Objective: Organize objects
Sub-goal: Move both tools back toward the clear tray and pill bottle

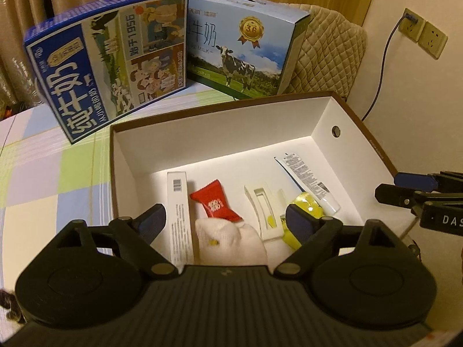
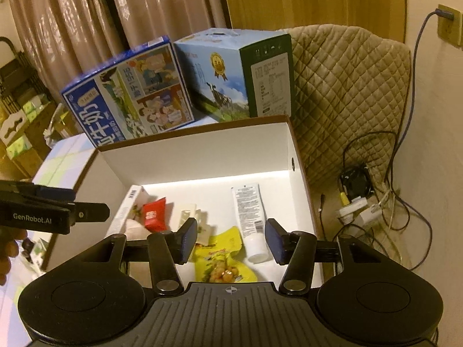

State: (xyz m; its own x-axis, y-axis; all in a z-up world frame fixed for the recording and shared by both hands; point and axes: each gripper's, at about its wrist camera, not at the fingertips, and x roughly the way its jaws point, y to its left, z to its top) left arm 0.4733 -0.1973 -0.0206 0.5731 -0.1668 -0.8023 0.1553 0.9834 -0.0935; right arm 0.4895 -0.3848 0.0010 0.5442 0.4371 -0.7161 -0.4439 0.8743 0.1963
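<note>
The open box holds six things — one carton, candy, sock, clip, yellow packet, tube; both the left gripper and right gripper hover with jaws spread, empty.

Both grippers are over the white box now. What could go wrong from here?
1. The red candy wrapper, white sock and slim white carton crowd together; the open left gripper may pinch two at once.
2. The yellow snack bag lies close beside the white tube under the open right gripper, so closing could nudge the tube.
3. Both grippers hover over one box; they could collide.
</note>
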